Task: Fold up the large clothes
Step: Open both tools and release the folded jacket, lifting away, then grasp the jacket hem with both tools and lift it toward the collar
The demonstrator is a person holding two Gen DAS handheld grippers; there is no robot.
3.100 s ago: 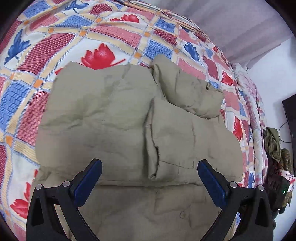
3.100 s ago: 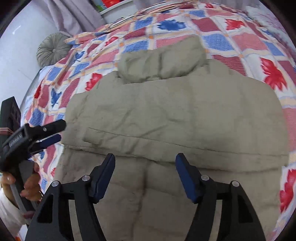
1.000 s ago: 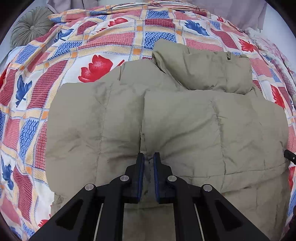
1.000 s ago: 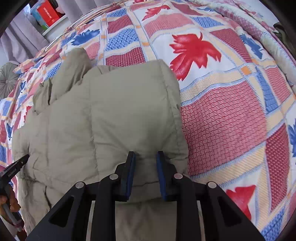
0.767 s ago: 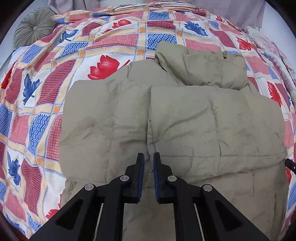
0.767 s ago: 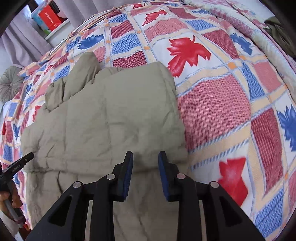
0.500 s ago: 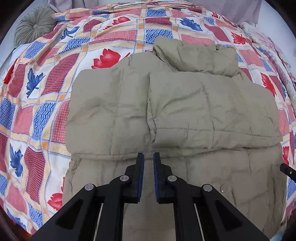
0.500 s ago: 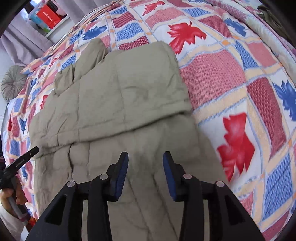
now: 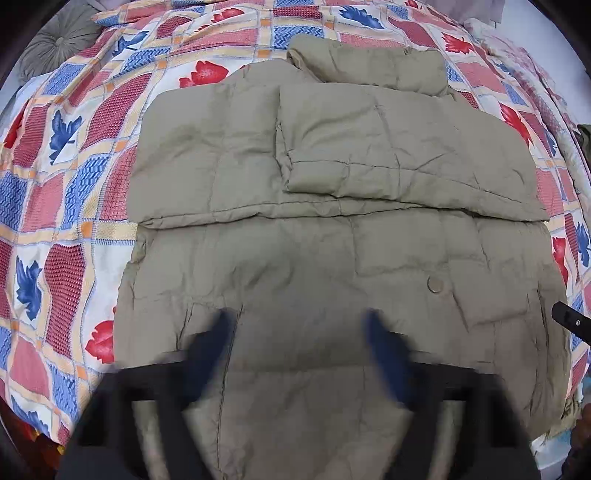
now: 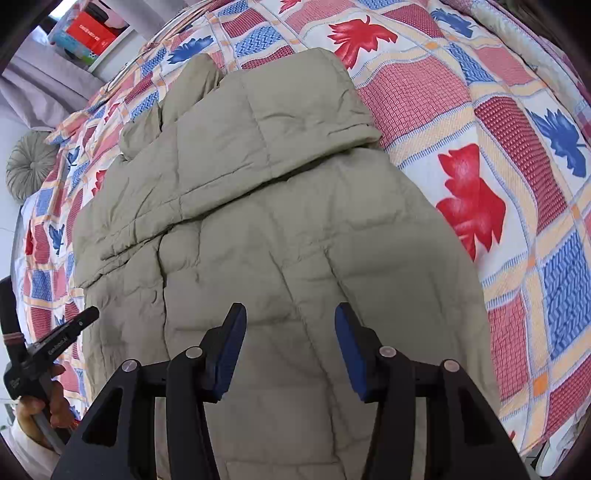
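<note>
A large khaki padded jacket (image 9: 332,229) lies flat on the bed, both sleeves folded across its chest, collar at the far end. It also shows in the right wrist view (image 10: 280,206). My left gripper (image 9: 299,347) hovers over the jacket's lower part; its fingers are blurred and spread apart, holding nothing. My right gripper (image 10: 291,347) is open and empty above the jacket's lower right part. The left gripper's tip (image 10: 70,328) shows at the left in the right wrist view.
The bed has a quilt (image 9: 74,155) with red and blue leaves. A grey round cushion (image 9: 55,40) lies at the far left corner. A shelf with a red box (image 10: 88,33) stands behind the bed. Dark clothes (image 9: 585,140) lie at the right edge.
Both grippers let go of the folded sleeves and pulled back toward the hem. The left gripper went from shut to open; the right gripper opened wider.
</note>
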